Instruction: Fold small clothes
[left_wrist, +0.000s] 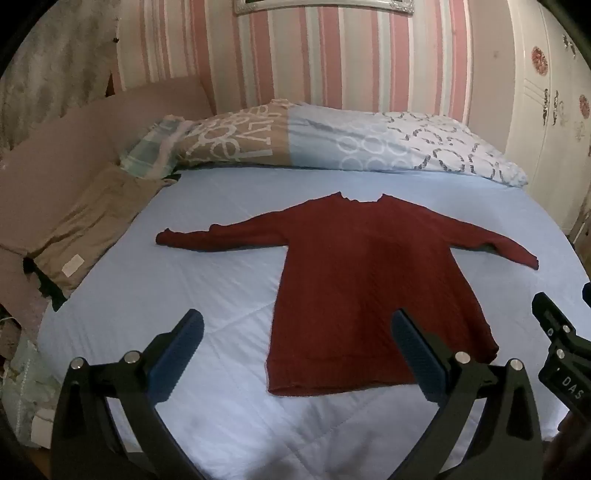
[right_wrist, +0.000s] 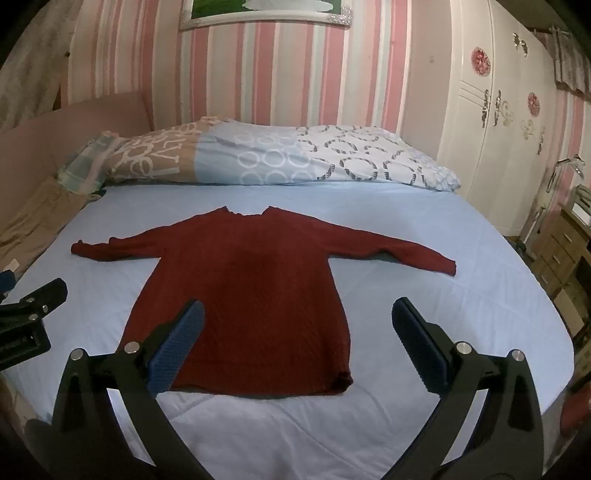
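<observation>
A dark red sweater (left_wrist: 369, 280) lies flat on the light blue bedspread (left_wrist: 184, 295), both sleeves spread wide, its hem nearest the cameras. Bare bedspread surrounds it on every side. The left gripper (left_wrist: 297, 354) and right gripper (right_wrist: 297, 343) hover above the hem, jaws wide apart, seemingly touching nothing. A patterned pillow (right_wrist: 266, 155) lines the far edge.
</observation>
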